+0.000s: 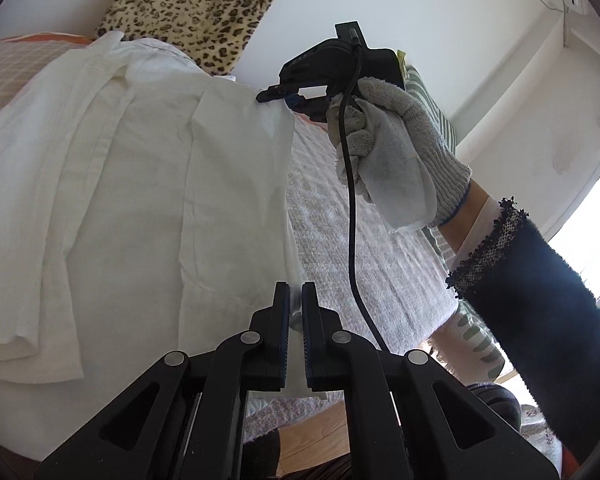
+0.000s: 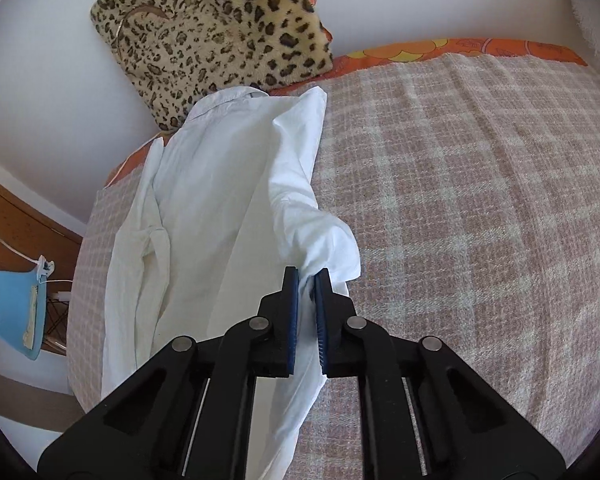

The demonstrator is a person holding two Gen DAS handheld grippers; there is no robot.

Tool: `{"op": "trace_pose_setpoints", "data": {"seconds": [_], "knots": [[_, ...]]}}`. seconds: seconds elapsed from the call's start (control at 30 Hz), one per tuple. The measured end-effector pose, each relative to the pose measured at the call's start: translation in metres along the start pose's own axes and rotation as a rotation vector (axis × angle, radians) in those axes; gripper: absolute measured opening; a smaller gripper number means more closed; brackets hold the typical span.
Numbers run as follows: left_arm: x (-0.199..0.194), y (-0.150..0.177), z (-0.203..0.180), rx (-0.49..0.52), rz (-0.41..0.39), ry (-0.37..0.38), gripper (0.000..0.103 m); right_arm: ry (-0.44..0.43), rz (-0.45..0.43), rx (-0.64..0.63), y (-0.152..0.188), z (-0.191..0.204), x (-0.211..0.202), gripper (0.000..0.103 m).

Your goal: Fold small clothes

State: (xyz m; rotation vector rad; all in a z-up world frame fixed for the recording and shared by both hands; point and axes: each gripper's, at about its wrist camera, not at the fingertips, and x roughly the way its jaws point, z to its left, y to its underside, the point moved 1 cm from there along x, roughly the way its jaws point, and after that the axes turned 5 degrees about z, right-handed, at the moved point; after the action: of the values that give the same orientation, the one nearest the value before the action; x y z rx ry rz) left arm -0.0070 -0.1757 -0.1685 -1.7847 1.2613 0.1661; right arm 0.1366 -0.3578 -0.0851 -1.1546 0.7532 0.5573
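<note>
A white collared shirt [image 2: 204, 216] lies lengthwise on the checked blanket [image 2: 480, 200] that covers the bed, its collar toward the head end where a leopard-print cushion [image 2: 208, 36] leans on the wall. The near long side seems already turned in over the body, with a doubled layer and a seam along that edge; the other long side is only now being lifted.

The left gripper [image 1: 296, 300] has its jaws clenched on a thin edge of the shirt near the hem end. The right gripper [image 2: 306, 286] is likewise clamped on a bunch of white cloth at the shirt's side edge, up toward the shoulder — the left wrist view shows it pinching that edge, held by a gloved hand [image 1: 396, 140].

In my judgement the fold is at an early-to-middle stage: this side panel is yet to be laid over, and the crosswise folds from hem toward collar are not yet made.

No brand or label on the shirt can be read — some small marking on the right gripper's body is too blurred to make out.
</note>
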Motion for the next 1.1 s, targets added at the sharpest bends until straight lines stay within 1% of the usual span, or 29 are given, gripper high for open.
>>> {"op": "trace_pose_setpoints", "data": {"seconds": [0.13,0.3,0.4,0.53,0.73,0.93,1.1], "knots": [[-0.014,0.003,0.013,-0.021,-0.022,-0.018,0.004,0.034,0.011,-0.053,-0.006,0.033,0.005,0.008],[-0.031,0.006,0.035,-0.089,-0.054,-0.012,0.004,0.059,0.029,-0.104,-0.01,0.076,0.02,0.008],[-0.041,0.007,0.046,-0.117,-0.066,-0.021,0.004,0.073,0.043,-0.136,-0.01,0.101,0.032,0.008],[-0.055,0.012,0.055,-0.121,-0.09,-0.047,0.004,0.106,0.059,-0.19,-0.007,0.129,0.046,0.007],[-0.067,0.016,0.067,-0.117,-0.111,-0.096,0.004,0.12,0.083,-0.264,-0.01,0.169,0.065,0.007],[-0.071,0.022,0.079,-0.145,-0.117,-0.111,0.004,0.13,0.114,-0.311,-0.008,0.199,0.088,0.007],[-0.076,0.02,0.086,-0.162,-0.132,-0.128,0.004,0.139,0.129,-0.313,-0.006,0.207,0.101,0.007]]}}
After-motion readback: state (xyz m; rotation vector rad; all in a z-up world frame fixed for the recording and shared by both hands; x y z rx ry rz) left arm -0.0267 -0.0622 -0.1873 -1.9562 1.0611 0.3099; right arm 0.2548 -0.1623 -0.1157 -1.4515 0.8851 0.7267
